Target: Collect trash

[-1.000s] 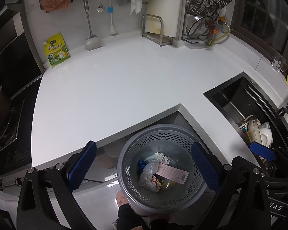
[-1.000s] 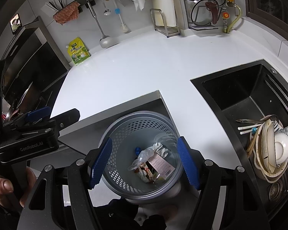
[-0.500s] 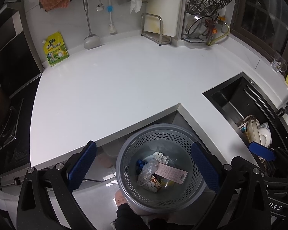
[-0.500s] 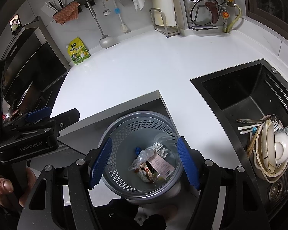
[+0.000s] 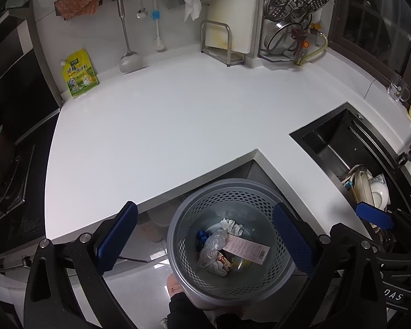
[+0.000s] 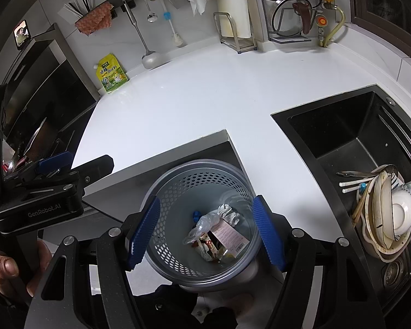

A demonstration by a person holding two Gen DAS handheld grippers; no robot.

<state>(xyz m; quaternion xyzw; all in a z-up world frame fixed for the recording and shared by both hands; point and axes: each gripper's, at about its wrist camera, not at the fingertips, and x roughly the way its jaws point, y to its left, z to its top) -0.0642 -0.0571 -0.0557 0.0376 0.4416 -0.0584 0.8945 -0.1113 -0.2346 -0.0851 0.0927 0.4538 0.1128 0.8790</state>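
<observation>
Trash lies at the bottom of the grey perforated bin (image 5: 230, 244), low in the frame of both views: a crumpled white tissue (image 5: 231, 226), a clear plastic bag (image 5: 212, 246), a printed receipt (image 5: 245, 248), a blue scrap (image 5: 202, 237) and a snack wrapper (image 6: 208, 245). The bin stands on the floor in the inner corner of the white counter (image 5: 164, 126), which shows no loose litter.

The left gripper (image 5: 205, 241) hangs above the bin with its blue pads spread wide and nothing between them. The right gripper (image 6: 205, 230) is likewise spread and empty, its pads framing the bin's mouth from above; neither touches the rim.

Risks from here are mostly of judgement. With the counter bare, the green-yellow pouch (image 5: 79, 74) in the upper left could be mistaken for rubbish, though it looks like a product in use. So could the dishes (image 6: 391, 213) stacked in the dark sink (image 6: 342, 137) at the right edge. A reach down into the bin could catch a pad on the rim and tip it, since it looks light. The two grippers sit near each other over the same opening, so a careless swing could knock one into the other. The plastic bag would likely slip from a shallow pinch.
</observation>
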